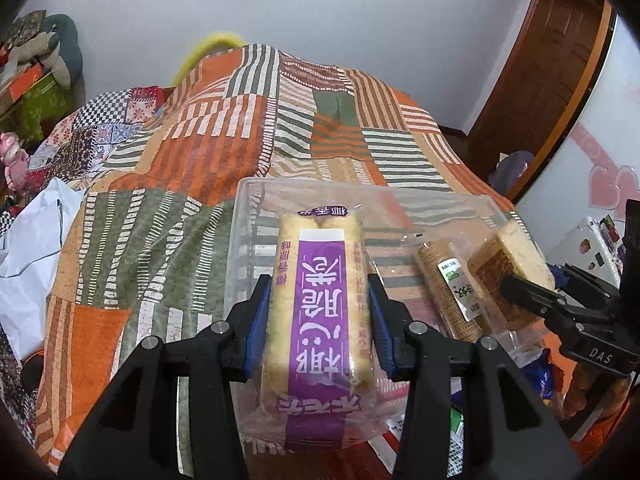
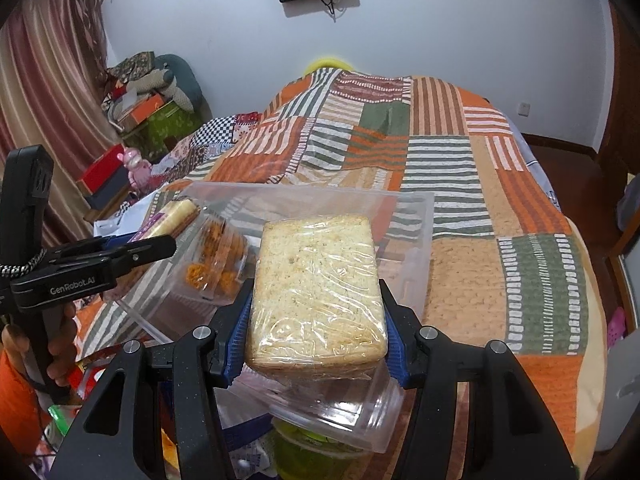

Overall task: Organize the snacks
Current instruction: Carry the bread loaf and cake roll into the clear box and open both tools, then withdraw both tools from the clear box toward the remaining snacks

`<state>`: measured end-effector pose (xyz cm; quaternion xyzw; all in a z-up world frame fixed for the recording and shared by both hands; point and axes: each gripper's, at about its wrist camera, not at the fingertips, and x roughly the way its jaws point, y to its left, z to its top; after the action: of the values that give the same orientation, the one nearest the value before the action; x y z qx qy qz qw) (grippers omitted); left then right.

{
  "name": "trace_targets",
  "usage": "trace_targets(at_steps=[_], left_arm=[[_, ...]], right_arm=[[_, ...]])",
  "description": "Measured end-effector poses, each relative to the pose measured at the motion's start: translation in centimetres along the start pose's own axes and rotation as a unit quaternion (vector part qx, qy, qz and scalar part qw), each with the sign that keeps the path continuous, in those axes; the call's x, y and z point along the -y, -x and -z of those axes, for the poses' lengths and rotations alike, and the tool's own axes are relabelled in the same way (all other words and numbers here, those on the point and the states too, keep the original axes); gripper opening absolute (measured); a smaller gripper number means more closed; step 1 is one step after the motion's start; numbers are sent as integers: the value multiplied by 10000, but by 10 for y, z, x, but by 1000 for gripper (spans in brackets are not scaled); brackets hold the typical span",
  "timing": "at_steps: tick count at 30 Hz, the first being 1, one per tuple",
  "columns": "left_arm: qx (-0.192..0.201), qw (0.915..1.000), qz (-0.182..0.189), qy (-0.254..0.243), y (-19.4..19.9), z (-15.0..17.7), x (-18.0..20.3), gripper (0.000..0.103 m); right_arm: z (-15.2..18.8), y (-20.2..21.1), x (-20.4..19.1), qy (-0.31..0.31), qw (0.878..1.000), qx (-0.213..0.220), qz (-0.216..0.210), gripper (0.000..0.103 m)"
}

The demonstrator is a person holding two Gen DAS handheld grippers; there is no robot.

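My left gripper (image 1: pixel 318 312) is shut on a long purple-labelled wafer pack (image 1: pixel 320 300), held over a clear plastic bin (image 1: pixel 248 200) on the bed. My right gripper (image 2: pixel 316 328) is shut on a wrapped slab of bread cake (image 2: pixel 316 280), held over the same bin (image 2: pixel 420 216). In the left wrist view the right gripper (image 1: pixel 532 292) holds the cake (image 1: pixel 512 256) at the bin's right side, beside a brown sesame bar pack (image 1: pixel 448 280). In the right wrist view the left gripper (image 2: pixel 152 248) holds the wafer pack (image 2: pixel 172 216) at the left, near a clear pack of orange-brown snacks (image 2: pixel 216 256).
The bin rests on a patchwork quilt (image 1: pixel 240 128) covering the bed. A white bag (image 1: pixel 32 240) lies left of it. More snack packets and a green cup (image 2: pixel 308 452) lie below the bin's near edge. Boxes and cushions (image 2: pixel 152 92) are stacked by the curtain.
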<state>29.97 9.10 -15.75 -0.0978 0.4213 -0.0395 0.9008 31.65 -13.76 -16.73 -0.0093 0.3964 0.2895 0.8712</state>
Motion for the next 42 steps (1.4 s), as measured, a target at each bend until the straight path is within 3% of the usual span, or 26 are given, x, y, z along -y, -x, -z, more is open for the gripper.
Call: trace_targets(at_steps=[11,26,36,42], left_arm=[[-83,10000,-26,46,4,2,-2,45],[241,9997,-80,70,64,8,0,54],[373,9989,-301,12,105,36,-3,69],[214,9990,-349,184,121,65,-16,74]], right_arm=[[-2,0,2,-109,9999,-45,-33,54],[4,48,-14,39,9997,255,22,55],[19,81,-24,63,9990,442,99,67],[39,93,-30,58,9992,388,69,70]])
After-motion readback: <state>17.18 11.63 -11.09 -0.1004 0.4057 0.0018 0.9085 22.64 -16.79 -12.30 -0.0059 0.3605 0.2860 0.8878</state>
